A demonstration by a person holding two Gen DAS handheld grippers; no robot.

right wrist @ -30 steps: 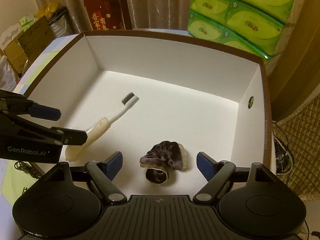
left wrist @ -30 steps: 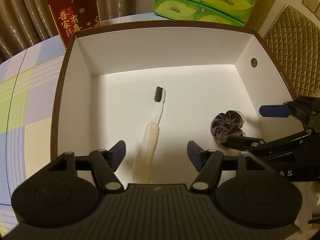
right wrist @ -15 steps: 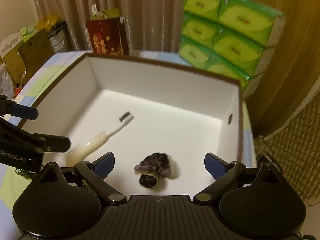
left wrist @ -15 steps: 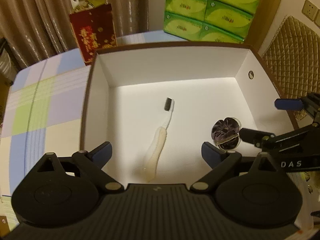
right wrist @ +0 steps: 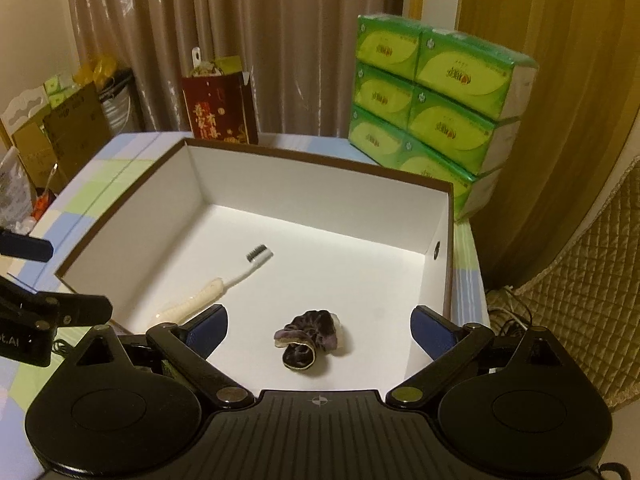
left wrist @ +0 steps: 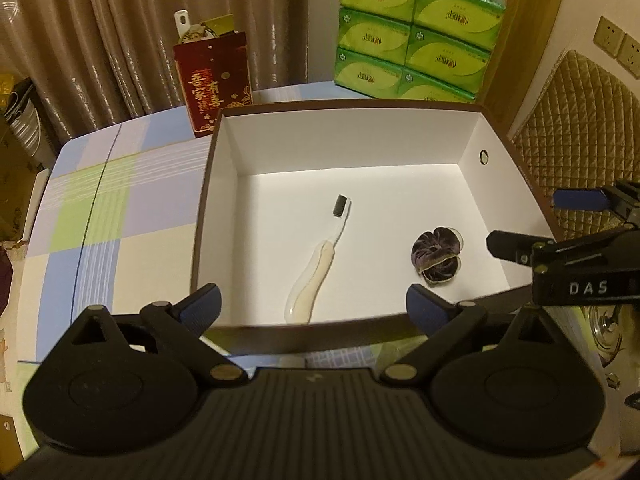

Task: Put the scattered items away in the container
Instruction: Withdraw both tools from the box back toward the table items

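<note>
Left gripper (left wrist: 313,306) fingers (left wrist: 202,306) spread wide, nothing between them, hanging over the near wall of the box (left wrist: 218,168). Right gripper (right wrist: 319,330) same: fingers (right wrist: 430,330) wide apart and empty, over the near right part of the box (right wrist: 320,196). Each gripper shows at the edge of the other's view: right one at the right edge of the left wrist view, left one at the left edge of the right wrist view, both above the box rim. Toothbrush (left wrist: 318,262) lies flat on the white box floor, left of centre, bristle head toward the far wall, cream handle reaching the near wall. In the right wrist view the toothbrush (right wrist: 216,288) runs diagonally, handle end just beside the right gripper's left finger. Dark purple scrunchie (left wrist: 438,254) sits on the box floor to the right, well apart from the toothbrush; from the right wrist the scrunchie (right wrist: 310,338) is dead centre between the fingers but below them, not touched. Box is brown outside, white inside, on a counter (left wrist: 96,208) with a pastel check cloth. Behind it: red gift bag (left wrist: 214,84) at the far left corner, stack of green tissue packs (left wrist: 414,36) far right, curtain (right wrist: 240,32) at the back.
</note>
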